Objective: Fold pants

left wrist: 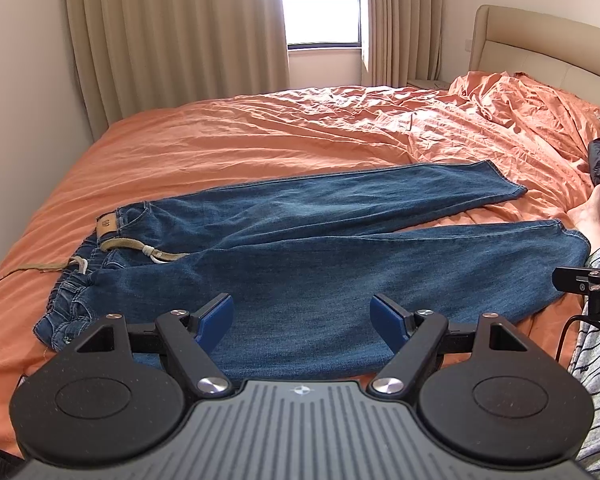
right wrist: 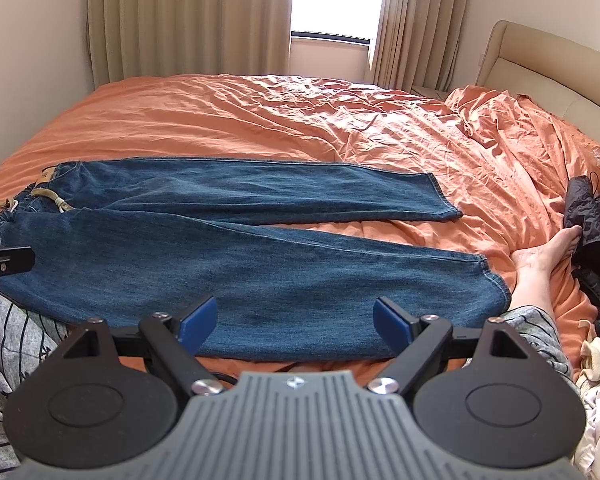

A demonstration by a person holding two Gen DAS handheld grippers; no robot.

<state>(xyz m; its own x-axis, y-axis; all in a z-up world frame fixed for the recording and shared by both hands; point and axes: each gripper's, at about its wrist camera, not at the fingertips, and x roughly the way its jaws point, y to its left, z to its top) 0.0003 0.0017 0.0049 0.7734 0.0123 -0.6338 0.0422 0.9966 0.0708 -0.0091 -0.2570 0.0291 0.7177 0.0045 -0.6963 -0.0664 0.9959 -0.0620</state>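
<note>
A bed covered by a rumpled orange sheet is seen before beige curtains and a bright window. Blue denim pants are laid flat across the near part of the bed, waistband to the left, the 2 legs spread slightly apart toward the right. The left claw is held spread above the near leg, nothing between its pads. The right claw is likewise spread and empty. A bare foot is rested on the sheet beside the hems.

Orange bed; beige curtains; bright window
</note>
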